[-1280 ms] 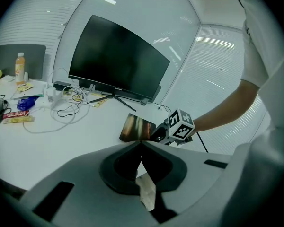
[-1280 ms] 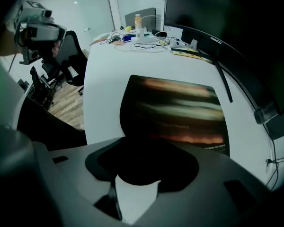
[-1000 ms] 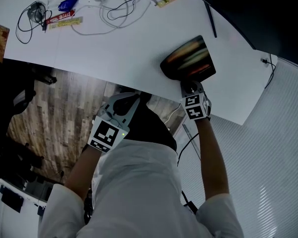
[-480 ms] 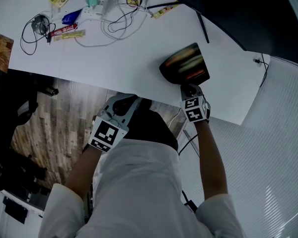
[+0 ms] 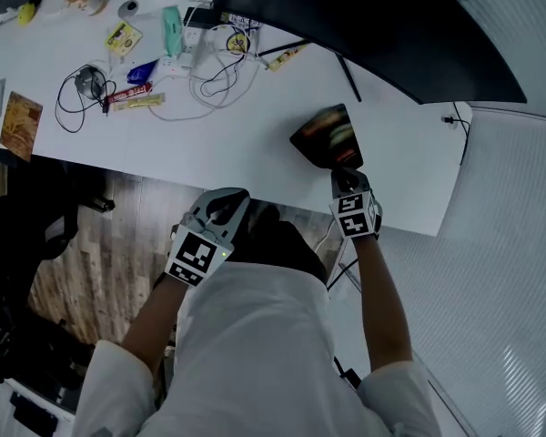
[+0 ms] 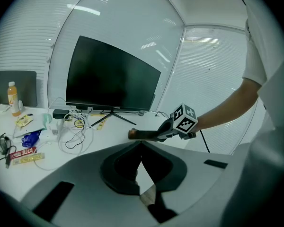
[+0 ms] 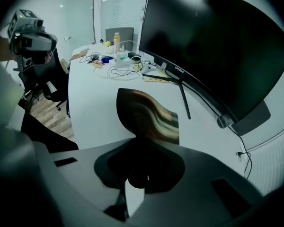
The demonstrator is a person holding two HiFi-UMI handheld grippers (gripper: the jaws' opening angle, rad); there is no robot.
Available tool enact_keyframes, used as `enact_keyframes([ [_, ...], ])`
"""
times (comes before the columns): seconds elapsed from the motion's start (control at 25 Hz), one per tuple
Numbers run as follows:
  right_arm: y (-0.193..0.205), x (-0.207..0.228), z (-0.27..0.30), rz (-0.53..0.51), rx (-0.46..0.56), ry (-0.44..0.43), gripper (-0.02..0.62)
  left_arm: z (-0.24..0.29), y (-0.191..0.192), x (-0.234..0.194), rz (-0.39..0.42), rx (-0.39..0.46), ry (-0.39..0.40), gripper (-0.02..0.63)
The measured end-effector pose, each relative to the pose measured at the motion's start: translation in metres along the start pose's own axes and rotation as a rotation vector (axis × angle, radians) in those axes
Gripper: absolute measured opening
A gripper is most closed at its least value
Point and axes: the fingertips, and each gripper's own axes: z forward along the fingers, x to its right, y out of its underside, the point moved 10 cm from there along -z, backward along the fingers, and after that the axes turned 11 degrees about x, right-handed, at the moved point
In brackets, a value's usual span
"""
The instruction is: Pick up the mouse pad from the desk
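Nearest to me, my left claw (image 5: 226, 203) hangs off the front edge of the surface (image 5: 255, 130), over the wood floor (image 5: 109, 253). In its own view the two jaws meet at the tips with nothing between them.

My right claw (image 5: 340, 169) sits just past that same front edge, pointing steeply down. Its jaws are clamped on the near edge of the mouse pad (image 7: 149, 113). The pad is dark with wavy orange and green bands. It reaches away from the claw over the white surface, slightly curled. Seen edge-on from the left gripper view it runs almost level and appears raised off the surface. I cannot tell whether its far edge still touches.

Further back and to the left there is a scatter of small things. A loop of white cable (image 5: 209, 76), a black corded bit (image 5: 84, 87) and a few snack packets (image 5: 132, 98) lie well apart from the pad. An orange card (image 5: 20, 124) lies at the left end. An orange bottle (image 6: 11, 98) stands upright at the far corner.

Farthest back, a big curved monitor (image 7: 213, 51) stands on its thin legs with the screen dark. One leg reaches toward the pad's far side.
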Motion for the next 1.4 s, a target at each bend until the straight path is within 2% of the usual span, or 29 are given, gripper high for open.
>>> enact_keyframes([
  [0.32, -0.005, 0.015, -0.039, 0.067, 0.119, 0.070, 0.049, -0.001, -0.016, 0.017, 0.053, 0.015, 0.024, 0.015],
  [0.52, -0.014, 0.021, -0.078, 0.136, 0.195, 0.082, 0.049, 0.004, -0.027, 0.033, 0.069, 0.042, 0.035, 0.015],
  [0.96, -0.020, 0.044, -0.163, 0.251, 0.431, 0.066, 0.049, 0.012, -0.059, 0.068, 0.060, 0.138, -0.066, 0.016],
  [1.4, -0.017, 0.066, -0.236, 0.280, 0.654, 0.091, 0.051, 0.004, -0.084, 0.108, 0.125, 0.221, -0.147, 0.015],
])
